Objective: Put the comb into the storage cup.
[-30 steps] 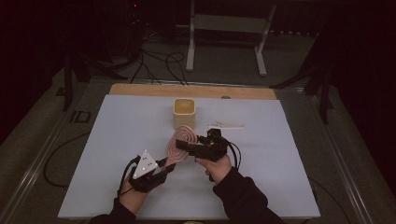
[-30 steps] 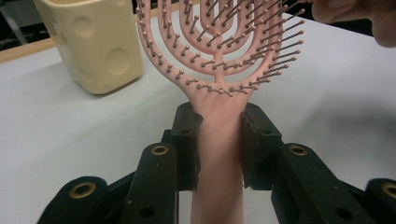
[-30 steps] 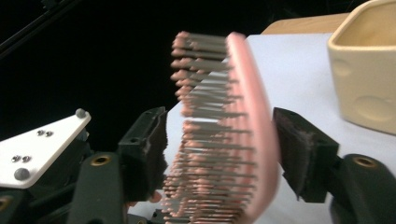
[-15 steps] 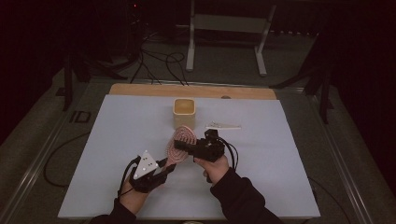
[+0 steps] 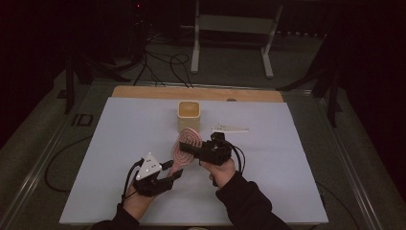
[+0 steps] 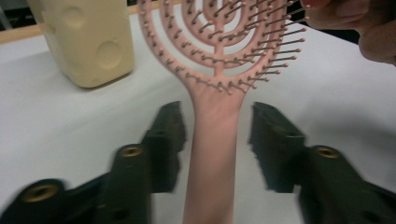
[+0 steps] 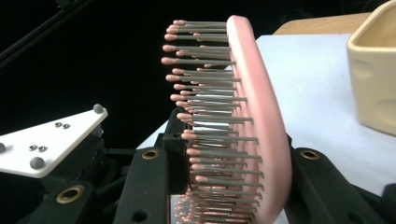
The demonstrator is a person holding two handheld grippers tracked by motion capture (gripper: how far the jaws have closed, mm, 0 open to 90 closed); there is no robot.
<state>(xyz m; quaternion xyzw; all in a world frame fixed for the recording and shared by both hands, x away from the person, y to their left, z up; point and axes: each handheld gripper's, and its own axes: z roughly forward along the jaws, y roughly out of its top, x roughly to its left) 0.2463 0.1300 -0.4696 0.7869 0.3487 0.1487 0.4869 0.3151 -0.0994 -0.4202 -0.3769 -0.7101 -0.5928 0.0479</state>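
- Working from my left: my left gripper (image 5: 176, 174) sits low over the white table (image 5: 119, 143), jaws just opened, standing clear on both sides of the pink hairbrush's (image 6: 219, 93) handle without pressing it.
- The hairbrush (image 5: 184, 146) is lifted off the table between my two grippers, handle toward the left one, vented head with bristles toward the right.
- My right gripper (image 5: 187, 146) has just closed; its jaws clamp the brush head (image 7: 252, 126) across bristles and back.
- Behind the brush stands a cream square container (image 5: 188, 115); to its right, well apart, lies a small white strip (image 5: 231, 128).
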